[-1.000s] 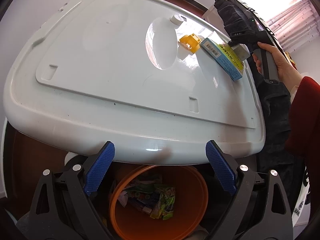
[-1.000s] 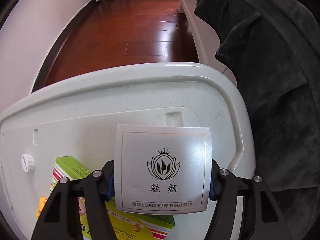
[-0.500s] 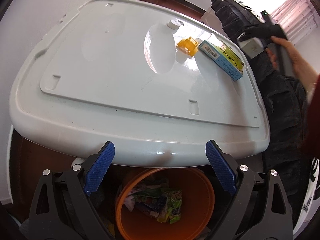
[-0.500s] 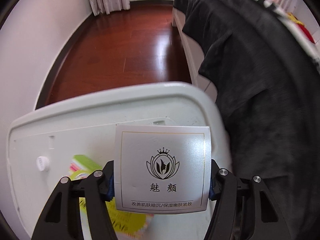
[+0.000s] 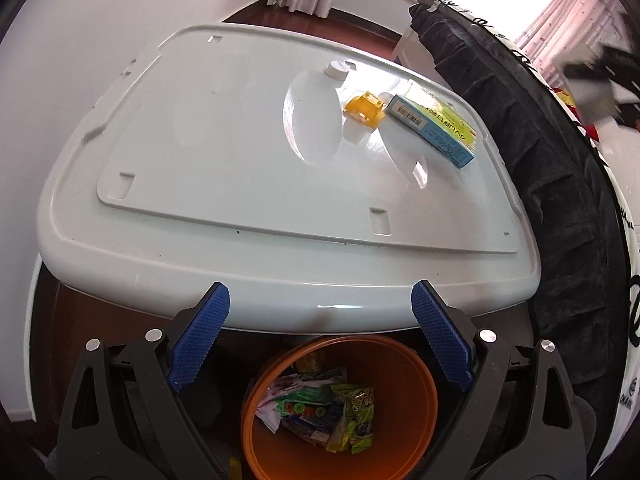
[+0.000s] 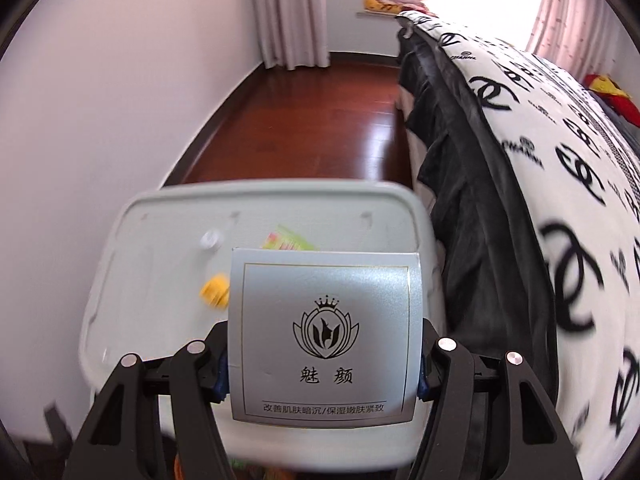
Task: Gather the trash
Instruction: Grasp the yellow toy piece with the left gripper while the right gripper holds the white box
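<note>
Silver card fills our right view: a flat, square-cornered silver box (image 6: 324, 334) with a crown-and-lotus emblem and printed Chinese characters sits pinched between the pads of our right gripper (image 6: 323, 372), its broad matte face turned up toward the camera. It hangs above the near edge of the white plastic lid (image 6: 160, 264), a smooth, glossy, rounded-corner slab with a raised rim and small moulded notches.

Our left gripper (image 5: 318, 338) is spread wide with nothing between its ribbed blue pads (image 5: 198, 336), poised at the near edge of that same lid (image 5: 224, 160). On the far right part of the lid we see a long rectangular carton (image 5: 434, 128), blue on its side with a barcode, a small yellow plastic piece (image 5: 363, 109) just left of it, and a little round white cap (image 5: 335, 70) beyond.

Below the lid's near edge sits a round orange bucket (image 5: 422, 396), smooth-walled, holding crinkled foil wrappers (image 5: 320, 412) in green and white. To the right, a dark plush blanket (image 5: 552, 184) drapes over a bed covered in white fabric with black logos (image 6: 580, 160). Polished red-brown wood floor (image 6: 320, 120) runs to the far pale curtains (image 6: 292, 12).
</note>
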